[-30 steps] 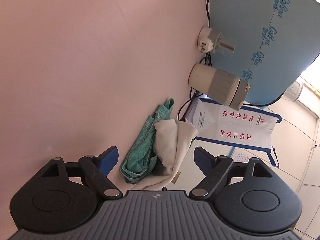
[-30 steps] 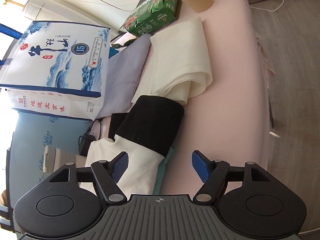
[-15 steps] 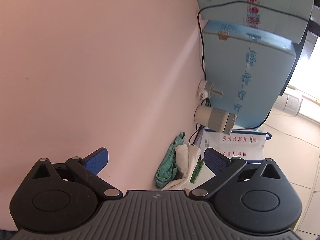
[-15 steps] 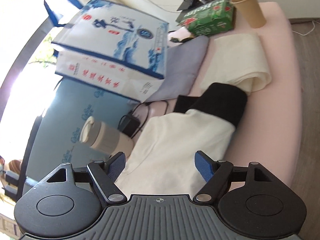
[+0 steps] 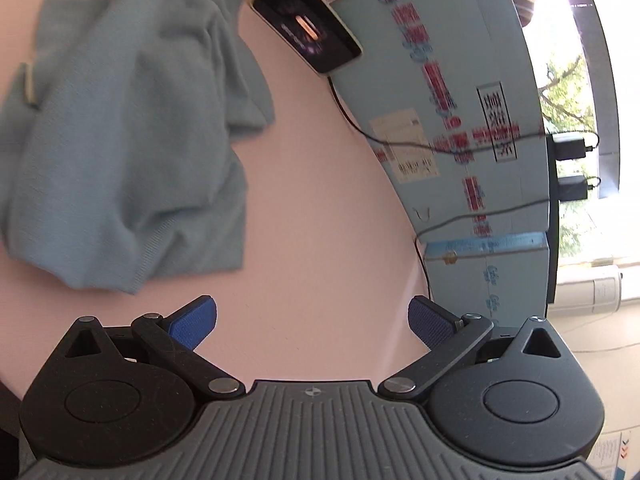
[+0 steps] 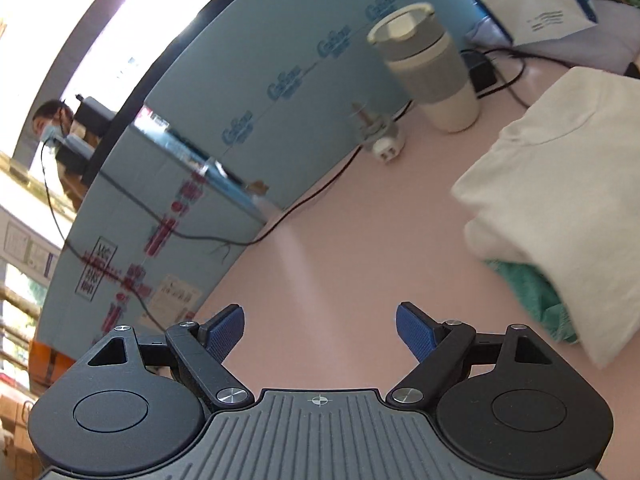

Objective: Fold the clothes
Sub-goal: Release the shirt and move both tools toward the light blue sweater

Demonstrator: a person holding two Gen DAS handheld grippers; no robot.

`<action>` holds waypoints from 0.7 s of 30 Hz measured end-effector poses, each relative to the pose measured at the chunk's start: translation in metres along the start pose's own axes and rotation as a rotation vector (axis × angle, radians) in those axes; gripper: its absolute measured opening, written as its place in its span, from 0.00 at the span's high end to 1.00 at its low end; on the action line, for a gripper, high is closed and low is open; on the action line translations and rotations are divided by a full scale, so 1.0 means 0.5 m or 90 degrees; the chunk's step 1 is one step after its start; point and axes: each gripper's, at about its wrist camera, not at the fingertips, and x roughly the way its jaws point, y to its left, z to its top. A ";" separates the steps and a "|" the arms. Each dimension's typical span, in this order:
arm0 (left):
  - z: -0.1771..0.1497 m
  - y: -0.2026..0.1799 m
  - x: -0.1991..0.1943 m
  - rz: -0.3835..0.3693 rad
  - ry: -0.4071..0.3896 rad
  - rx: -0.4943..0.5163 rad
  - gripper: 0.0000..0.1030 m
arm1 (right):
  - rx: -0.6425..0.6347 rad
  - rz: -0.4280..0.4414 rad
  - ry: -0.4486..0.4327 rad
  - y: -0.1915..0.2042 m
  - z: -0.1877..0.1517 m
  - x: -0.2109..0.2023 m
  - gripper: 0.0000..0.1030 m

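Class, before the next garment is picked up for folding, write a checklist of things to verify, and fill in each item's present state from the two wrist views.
1. Left gripper empty, jaws wide: ok.
2. Right gripper empty, jaws opening: ok.
3. Blue-grey garment lying unfolded, in view: ok.
4. Phone clear of that garment: ok.
5. Cup upright, apart from the cream garment: ok.
6. Garment within the left gripper's reach: cannot tell.

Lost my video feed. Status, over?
Left hand-held gripper open, empty. Right hand-held gripper opening, empty. Blue-grey garment crumpled, unfolded. Phone lies nearby.
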 end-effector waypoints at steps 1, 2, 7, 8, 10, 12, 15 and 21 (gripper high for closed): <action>-0.002 0.016 -0.016 0.006 -0.022 -0.002 0.00 | -0.013 0.005 0.017 0.019 -0.014 0.014 0.17; -0.002 0.030 -0.030 0.010 -0.044 -0.002 0.00 | -0.027 0.010 0.035 0.037 -0.028 0.025 0.17; 0.033 0.067 -0.096 0.022 -0.126 0.024 0.00 | -0.088 0.020 0.095 0.109 -0.098 0.064 0.17; 0.041 0.071 -0.103 0.037 -0.148 0.031 0.00 | -0.096 0.021 0.102 0.117 -0.111 0.068 0.17; 0.056 0.078 -0.118 0.067 -0.190 0.046 0.00 | -0.105 0.021 0.115 0.129 -0.129 0.073 0.17; 0.074 0.084 -0.125 0.116 -0.218 0.084 0.00 | -0.108 0.018 0.119 0.133 -0.143 0.073 0.17; 0.096 0.082 -0.110 0.160 -0.223 0.139 0.00 | -0.111 0.010 0.121 0.136 -0.158 0.069 0.17; 0.127 0.075 -0.061 0.181 -0.209 0.179 0.05 | -0.091 -0.029 0.122 0.114 -0.182 0.068 0.17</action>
